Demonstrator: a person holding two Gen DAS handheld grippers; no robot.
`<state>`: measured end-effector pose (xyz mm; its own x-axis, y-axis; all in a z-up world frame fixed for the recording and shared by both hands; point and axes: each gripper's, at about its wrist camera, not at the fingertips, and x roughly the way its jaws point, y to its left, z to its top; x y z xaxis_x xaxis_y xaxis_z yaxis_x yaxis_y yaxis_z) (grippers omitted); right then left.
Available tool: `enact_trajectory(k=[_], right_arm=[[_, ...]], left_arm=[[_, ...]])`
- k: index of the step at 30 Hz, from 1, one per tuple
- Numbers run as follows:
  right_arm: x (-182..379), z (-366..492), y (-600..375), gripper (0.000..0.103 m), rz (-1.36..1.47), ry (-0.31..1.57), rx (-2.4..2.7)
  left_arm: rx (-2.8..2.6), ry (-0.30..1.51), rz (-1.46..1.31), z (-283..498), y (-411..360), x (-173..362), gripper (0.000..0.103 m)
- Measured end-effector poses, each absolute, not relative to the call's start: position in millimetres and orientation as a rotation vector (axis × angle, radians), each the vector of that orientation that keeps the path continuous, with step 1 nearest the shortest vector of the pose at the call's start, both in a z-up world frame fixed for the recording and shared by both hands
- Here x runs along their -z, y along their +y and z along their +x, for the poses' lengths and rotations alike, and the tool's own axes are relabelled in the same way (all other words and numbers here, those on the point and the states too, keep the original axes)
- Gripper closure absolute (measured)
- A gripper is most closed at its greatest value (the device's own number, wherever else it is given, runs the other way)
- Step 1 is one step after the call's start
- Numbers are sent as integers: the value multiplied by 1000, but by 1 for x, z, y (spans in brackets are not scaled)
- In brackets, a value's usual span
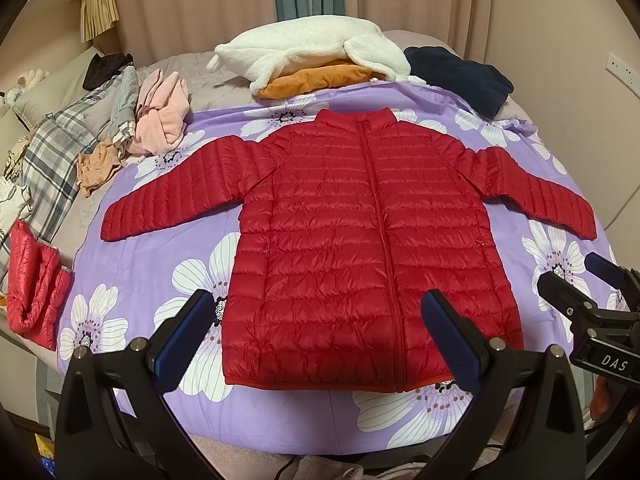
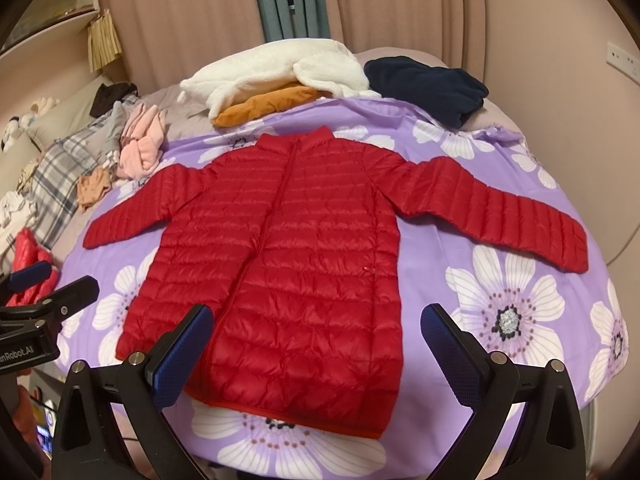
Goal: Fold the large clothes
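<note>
"DAS" on right gripper [image 1: 600, 304], perhaps "Robot.AI" on left gripper [image 2: 36, 292]

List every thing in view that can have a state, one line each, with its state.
Red puffer jacket: spread flat, zipped shut, sleeves out, unfolded.
Left hand-held gripper: open, holding nothing.
Right hand-held gripper: open, holding nothing.
Second red puffer jacket: folded up at the bed edge.
White fleece: bundled atop an orange garment.
Navy garment: folded.
Curtains: drawn.
</note>
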<state>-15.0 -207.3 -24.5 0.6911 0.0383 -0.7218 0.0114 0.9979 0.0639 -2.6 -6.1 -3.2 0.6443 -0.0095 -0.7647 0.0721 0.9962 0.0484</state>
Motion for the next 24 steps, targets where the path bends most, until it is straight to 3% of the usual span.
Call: enact_trajectory(k=[13, 24], right_arm=[[34, -15, -213, 1, 111, 807, -28], [61, 4, -286, 1, 499, 765, -100]], left_arm=[[33, 884, 69, 4, -3, 16, 0], [146, 906, -173, 36, 17, 43, 0]])
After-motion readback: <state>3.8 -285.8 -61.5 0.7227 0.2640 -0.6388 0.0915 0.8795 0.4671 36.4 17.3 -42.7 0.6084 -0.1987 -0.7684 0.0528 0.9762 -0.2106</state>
